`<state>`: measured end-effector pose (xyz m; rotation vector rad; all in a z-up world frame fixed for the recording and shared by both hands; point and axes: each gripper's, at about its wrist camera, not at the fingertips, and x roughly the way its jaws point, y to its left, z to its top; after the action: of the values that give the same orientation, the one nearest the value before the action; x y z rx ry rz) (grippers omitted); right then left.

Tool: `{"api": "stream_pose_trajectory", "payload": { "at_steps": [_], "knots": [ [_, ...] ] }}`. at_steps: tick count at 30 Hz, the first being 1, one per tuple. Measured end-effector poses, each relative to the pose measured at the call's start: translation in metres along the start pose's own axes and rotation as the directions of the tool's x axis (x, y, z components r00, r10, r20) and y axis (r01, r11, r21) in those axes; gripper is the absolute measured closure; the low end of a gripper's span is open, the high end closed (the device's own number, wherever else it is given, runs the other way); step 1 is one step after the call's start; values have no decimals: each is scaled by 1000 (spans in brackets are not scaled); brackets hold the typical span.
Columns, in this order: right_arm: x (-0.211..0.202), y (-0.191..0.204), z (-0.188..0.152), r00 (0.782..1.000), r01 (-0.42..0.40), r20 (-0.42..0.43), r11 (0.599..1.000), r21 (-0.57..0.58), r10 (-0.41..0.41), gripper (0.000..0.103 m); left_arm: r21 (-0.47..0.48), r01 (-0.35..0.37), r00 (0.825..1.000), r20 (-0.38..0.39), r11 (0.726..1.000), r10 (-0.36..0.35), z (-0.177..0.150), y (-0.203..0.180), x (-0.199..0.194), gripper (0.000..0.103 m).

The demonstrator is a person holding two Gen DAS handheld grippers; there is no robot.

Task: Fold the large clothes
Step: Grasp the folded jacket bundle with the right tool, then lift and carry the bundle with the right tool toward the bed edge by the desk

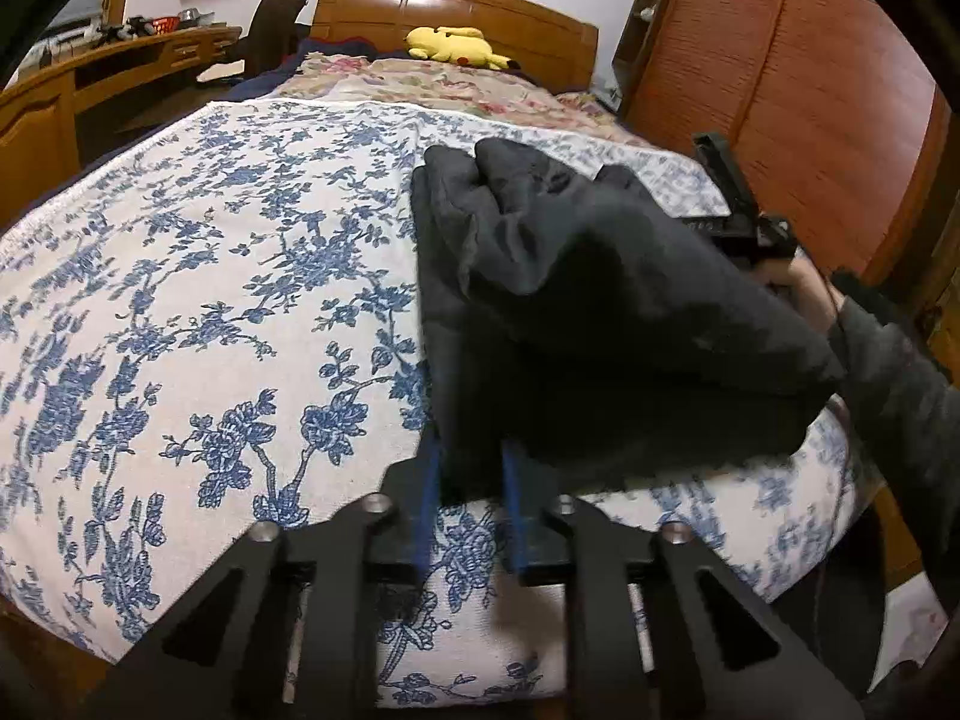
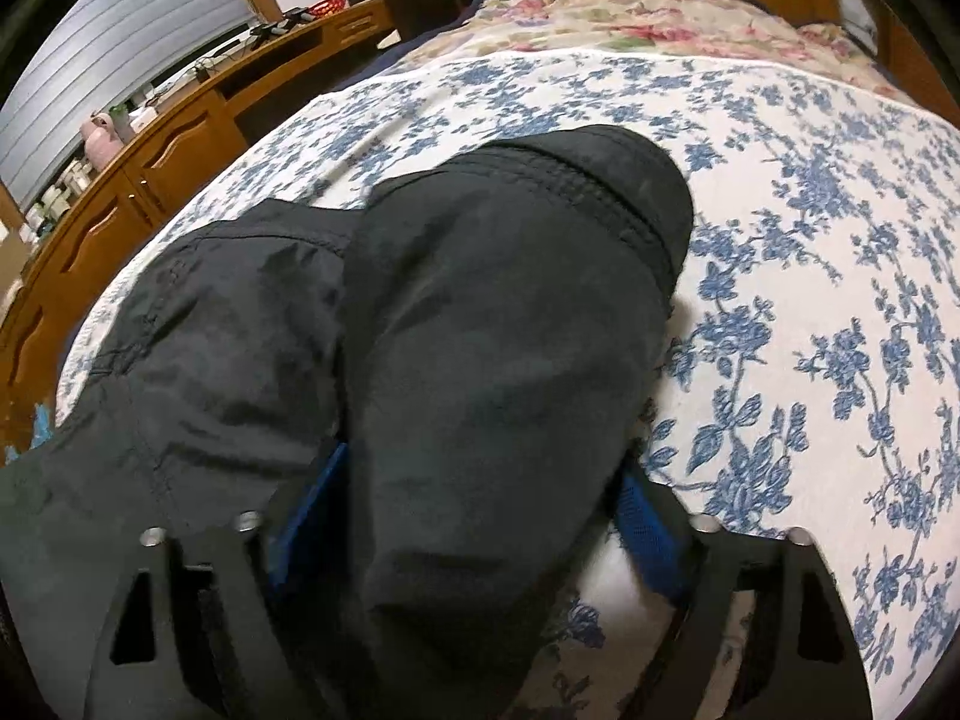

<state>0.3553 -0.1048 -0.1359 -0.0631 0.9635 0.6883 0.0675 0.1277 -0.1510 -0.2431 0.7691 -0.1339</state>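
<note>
Left gripper (image 1: 471, 468), nearest the lens in the left wrist view: its blue pads have drawn close together and pinch the near edge of the black garment (image 1: 600, 300), which rises between them. Right gripper (image 2: 480, 516), nearest the lens in the right wrist view: its jaws stand wide, one blue pad (image 2: 312, 510) on each side of a thick bundle of the same cloth; whether the pads actually press on that bundle cannot be told, since the fabric drapes over them.

Beyond the jaws, the garment lies bunched near the foot of the bed, on the blue-flowered cover (image 1: 210, 300). A stitched hem curves over a rounded fold at its far end, and a second, flatter part spreads toward the desk side. From the left wrist view, the person's hand (image 1: 804, 288) and dark sleeve (image 1: 900, 396) appear past the cloth, carrying the right gripper.

Farther off: a floral quilt (image 1: 456, 84), a yellow plush toy (image 1: 456, 45) at the wooden headboard (image 1: 384, 6), a desk (image 1: 120, 66) along one side and a wardrobe (image 1: 810, 120) on the other.

Progress, as judged: the garment appears doubled over at least once but remains lumpy and uneven. Squaring the edges, flattening, and probably a further fold remain.
</note>
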Motion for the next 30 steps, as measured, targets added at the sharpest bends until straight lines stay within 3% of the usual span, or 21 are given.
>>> {"api": "stream_pose_trajectory", "payload": {
  "at_steps": [5, 10, 12, 17, 23, 30],
  "knots": [
    [-12, 11, 3, 997, 66, 30, 997, -48, -65, 46, 36, -38, 997, 62, 999, 36, 5, -12, -12, 95],
    [-27, 28, 6, 989, 128, 78, 989, -75, -122, 61, 40, -21, 994, 108, 999, 17, 15, -12, -26, 96],
    [-34, 33, 11, 987, 138, 95, 988, -76, -130, 73, 45, -18, 993, 121, 999, 12, 18, -9, -31, 96],
    [-46, 57, 14, 980, 162, 138, 981, -111, -146, 76, 41, -38, 985, 169, 998, 30, 25, 8, -50, 97],
    [-47, 115, 28, 976, 149, 185, 971, -187, -114, 77, 12, -102, 973, 211, 995, 97, 27, 48, -77, 97],
    [-8, 211, 60, 983, 80, 180, 952, -296, -26, 77, -65, -257, 927, 266, 964, 264, 32, 132, -136, 97]
  ]
}}
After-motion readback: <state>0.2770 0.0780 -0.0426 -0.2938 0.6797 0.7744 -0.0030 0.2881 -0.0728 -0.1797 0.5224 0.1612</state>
